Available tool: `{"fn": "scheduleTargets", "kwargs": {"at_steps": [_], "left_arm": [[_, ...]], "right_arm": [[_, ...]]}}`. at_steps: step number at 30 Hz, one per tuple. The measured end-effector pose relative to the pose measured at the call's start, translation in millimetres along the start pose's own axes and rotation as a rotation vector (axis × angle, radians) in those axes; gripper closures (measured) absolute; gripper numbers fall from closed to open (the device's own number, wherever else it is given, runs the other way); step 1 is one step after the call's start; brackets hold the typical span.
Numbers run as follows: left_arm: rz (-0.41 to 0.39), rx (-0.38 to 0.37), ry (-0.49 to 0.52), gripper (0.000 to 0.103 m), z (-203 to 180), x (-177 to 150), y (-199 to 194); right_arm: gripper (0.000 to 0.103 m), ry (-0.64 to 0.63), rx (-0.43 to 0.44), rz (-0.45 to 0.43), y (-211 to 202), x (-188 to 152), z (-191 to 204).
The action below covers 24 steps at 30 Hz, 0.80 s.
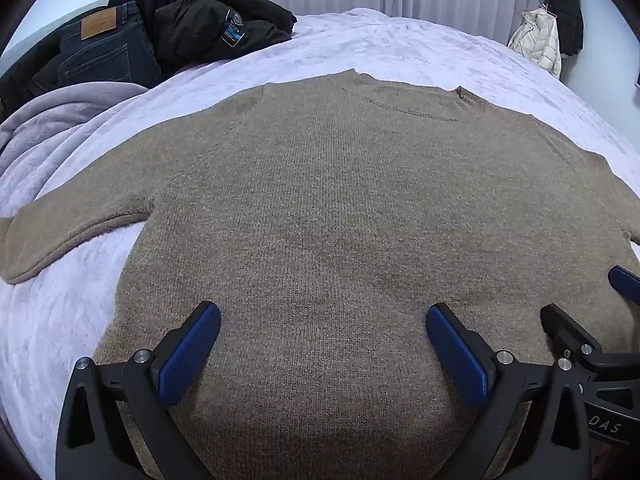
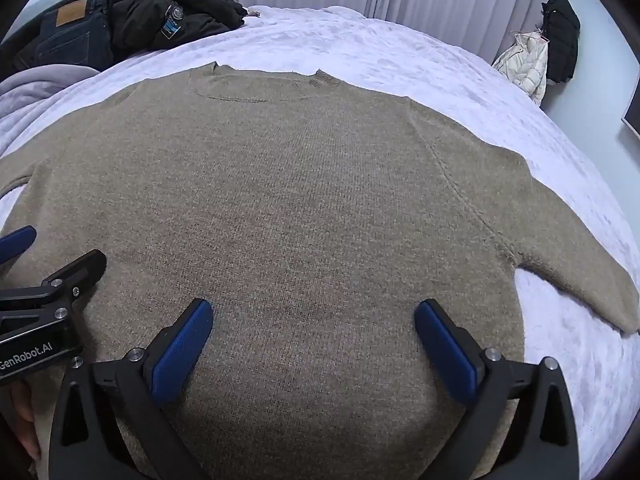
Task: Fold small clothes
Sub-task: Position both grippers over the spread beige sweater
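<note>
My left gripper (image 1: 323, 322) stands wide, its two blue pads (image 1: 188, 354) spread far apart with nothing between them but the knit below. My right gripper (image 2: 313, 316) is just as wide and just as empty, hanging beside the left one; each shows at the edge of the other's view. Both point down over the lower half of the sweater (image 1: 344, 208); I cannot tell whether the fingertips touch the cloth.

The sweater, a brownish-grey knit, lies flat and spread out on the bed (image 1: 400, 48), which is covered by a white fleecy blanket. Its neckline (image 2: 260, 88) points toward the far edge of the bed, and its hem is nearest me. One sleeve (image 1: 68, 232) reaches out toward the left edge, the other sleeve (image 2: 576, 284) toward the right edge.

At the far left corner of the bed lies a heap of dark jeans (image 1: 104, 52) and a black jacket (image 1: 208, 20), with a pale grey blanket (image 1: 56, 128) bunched just in front of them.
</note>
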<state>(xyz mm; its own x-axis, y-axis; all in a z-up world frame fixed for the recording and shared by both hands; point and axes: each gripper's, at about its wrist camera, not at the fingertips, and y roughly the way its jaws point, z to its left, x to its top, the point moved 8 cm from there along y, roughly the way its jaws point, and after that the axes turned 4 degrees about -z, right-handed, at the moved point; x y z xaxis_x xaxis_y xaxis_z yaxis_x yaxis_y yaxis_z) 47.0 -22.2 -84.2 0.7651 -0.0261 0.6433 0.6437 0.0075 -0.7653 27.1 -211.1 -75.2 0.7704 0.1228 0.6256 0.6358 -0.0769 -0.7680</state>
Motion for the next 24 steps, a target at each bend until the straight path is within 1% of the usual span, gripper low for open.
{"fn": "scheduleTargets", "kwargs": {"at_steps": [5,12,14,15,16,19,24], "left_arm": [[-0.005,-0.008,-0.005,0.0,1,-1,-1],[-0.006,-0.014,-0.009,0.0,2,-1,-1],[-0.004,-0.013,-0.008,0.0,2,0,-1],[-0.005,-0.013,-0.008,0.0,2,0,-1],[-0.004,-0.014,-0.008,0.0,2,0,-1],[-0.002,-0.01,-0.006,0.0,1,0,0],[-0.002,-0.006,-0.002,0.0,1,0,0]], "right_arm": [[0.001,-0.002,-0.009,0.003,-2,0,0],[0.001,0.008,0.003,0.005,-3,0,-3],[0.001,-0.006,-0.007,0.005,0,-1,-1],[0.001,-0.018,-0.006,0.002,8,-4,5],[0.001,-0.021,0.004,0.009,9,1,5],[0.001,-0.008,0.014,0.01,7,2,5],[0.001,-0.014,-0.001,-0.003,9,4,6]]}}
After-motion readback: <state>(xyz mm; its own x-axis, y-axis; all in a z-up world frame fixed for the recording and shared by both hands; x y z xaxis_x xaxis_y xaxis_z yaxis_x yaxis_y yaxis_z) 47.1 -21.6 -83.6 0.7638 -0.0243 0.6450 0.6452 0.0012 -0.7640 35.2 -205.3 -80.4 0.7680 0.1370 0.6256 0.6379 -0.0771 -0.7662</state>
